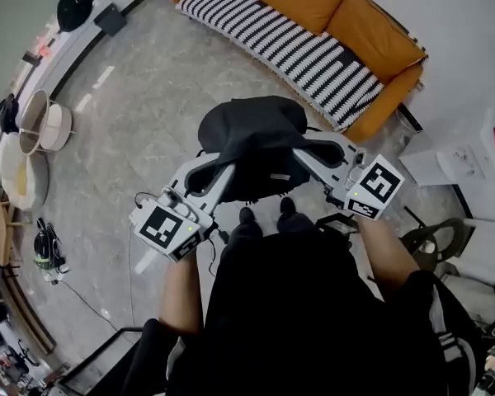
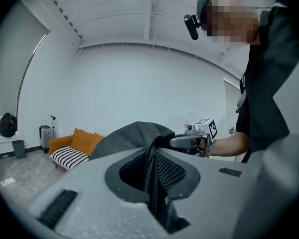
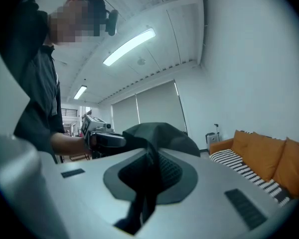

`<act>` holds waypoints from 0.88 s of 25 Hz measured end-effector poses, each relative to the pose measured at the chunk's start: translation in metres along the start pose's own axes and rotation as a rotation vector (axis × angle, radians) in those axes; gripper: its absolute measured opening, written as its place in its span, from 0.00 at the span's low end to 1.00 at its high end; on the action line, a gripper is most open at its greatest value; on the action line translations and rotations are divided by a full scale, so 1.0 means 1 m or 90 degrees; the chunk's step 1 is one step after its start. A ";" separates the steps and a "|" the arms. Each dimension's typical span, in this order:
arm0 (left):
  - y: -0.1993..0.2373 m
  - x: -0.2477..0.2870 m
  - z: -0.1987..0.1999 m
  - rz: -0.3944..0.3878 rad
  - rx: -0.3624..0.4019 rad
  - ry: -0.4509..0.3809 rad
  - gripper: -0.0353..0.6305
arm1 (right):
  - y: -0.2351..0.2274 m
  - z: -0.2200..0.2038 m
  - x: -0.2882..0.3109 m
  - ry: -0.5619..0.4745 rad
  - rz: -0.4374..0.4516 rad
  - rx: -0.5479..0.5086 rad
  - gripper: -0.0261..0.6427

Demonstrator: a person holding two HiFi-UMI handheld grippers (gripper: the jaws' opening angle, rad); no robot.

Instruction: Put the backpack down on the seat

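the left gripper [image 1: 228,166] and right gripper [image 1: 307,153] each have fingers pinched almost closed on a strap [image 2: 150,173] of the backpack [image 1: 252,134], so it hangs between them above the floor [image 1: 132,97], well apart from the orange sofa [image 1: 371,31], likely its seat.

Floor [image 1: 148,97] under you: grey polished stone-look tile. Your shoes [image 1: 247,215] stand on it. The orange sofa [image 1: 371,31] sits on it against the wall ahead, and a black-and-white striped cover [image 1: 289,44] lies along its seat. Beside the sofa's far end a small suitcase [image 2: 45,132] stands upright, with a dark box [image 1: 111,19] near the wall. Two round tubs [image 1: 45,124] sit side by side on the floor at your left. A thin cable [image 1: 87,302] trails over the tile by a black-and-green device [image 1: 43,250]. A black bag [image 1: 73,8] rests on the low white ledge [image 1: 58,52].
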State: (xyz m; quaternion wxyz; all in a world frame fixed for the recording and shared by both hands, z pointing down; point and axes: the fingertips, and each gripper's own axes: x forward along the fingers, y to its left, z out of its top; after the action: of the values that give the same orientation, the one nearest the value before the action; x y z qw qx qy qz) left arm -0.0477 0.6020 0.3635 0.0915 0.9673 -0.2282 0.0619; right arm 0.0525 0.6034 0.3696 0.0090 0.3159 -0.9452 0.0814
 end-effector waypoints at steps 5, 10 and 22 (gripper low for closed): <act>-0.011 0.015 0.004 0.001 0.006 0.001 0.12 | -0.009 0.003 -0.016 -0.014 0.000 -0.001 0.10; -0.011 0.016 0.005 0.014 0.009 -0.001 0.12 | -0.011 0.009 -0.020 -0.020 0.013 -0.007 0.10; -0.030 0.048 -0.021 0.043 -0.034 -0.005 0.12 | -0.037 -0.007 -0.050 -0.020 0.049 0.005 0.10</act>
State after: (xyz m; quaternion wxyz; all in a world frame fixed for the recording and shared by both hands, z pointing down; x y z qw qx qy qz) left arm 0.0071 0.6120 0.3876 0.1146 0.9564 -0.2628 0.0549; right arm 0.1140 0.6048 0.3783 -0.0103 0.2806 -0.9564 0.0805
